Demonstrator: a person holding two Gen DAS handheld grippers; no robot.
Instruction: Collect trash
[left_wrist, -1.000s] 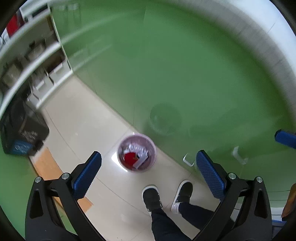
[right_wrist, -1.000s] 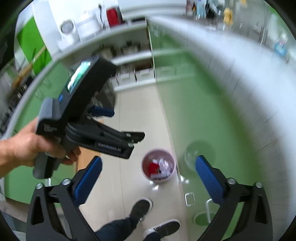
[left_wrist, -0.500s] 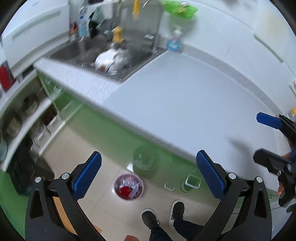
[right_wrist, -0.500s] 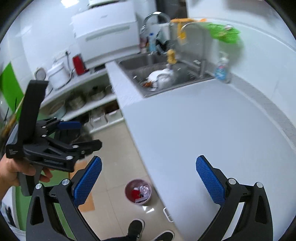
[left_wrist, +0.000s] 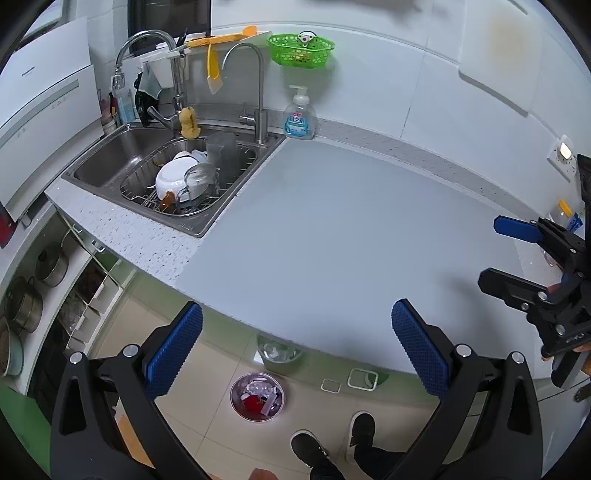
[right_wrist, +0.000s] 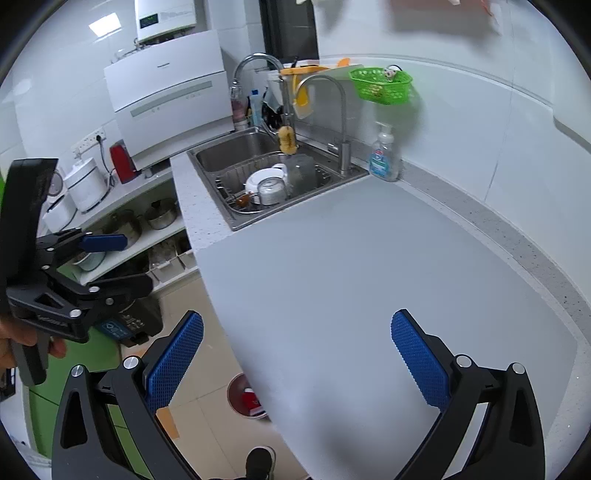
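Looking through the left wrist view first: left hand-held gripper (left_wrist: 297, 341) spread wide with nothing between its blue textured pads (left_wrist: 173, 347), poised above the front edge of the pale grey desk (left_wrist: 332, 236). No scrap, wrapper or other litter visible anywhere on that surface. Down on the beige tiled floor (left_wrist: 207, 369), close to the green cabinet front and just ahead of the black shoes (left_wrist: 308, 448), a round pinkish trash bin (left_wrist: 257, 396) already loaded with red and white rubbish. Right hand-held gripper (left_wrist: 517, 254) visible at the far right edge over the desk, fingers parted and carrying nothing. Off to the left, a stainless steel sink (left_wrist: 173, 173) crowded with white dishes, a clear soap bottle with a blue label (left_wrist: 299, 120) behind it, and a green plastic basket (left_wrist: 301, 50) on the wall. Turning to the right wrist view: right hand-held gripper (right_wrist: 297, 352) likewise wide apart and empty above the same bare desk (right_wrist: 369, 277), trash bin (right_wrist: 242, 397) half hidden under the desk edge, left hand-held gripper (right_wrist: 110, 262) off to the left with separated fingers and no load. Judging by the filled bin, the bare desk and two empty tools: collection probably finished or very nearly so, with only a last check of unseen areas possibly left.
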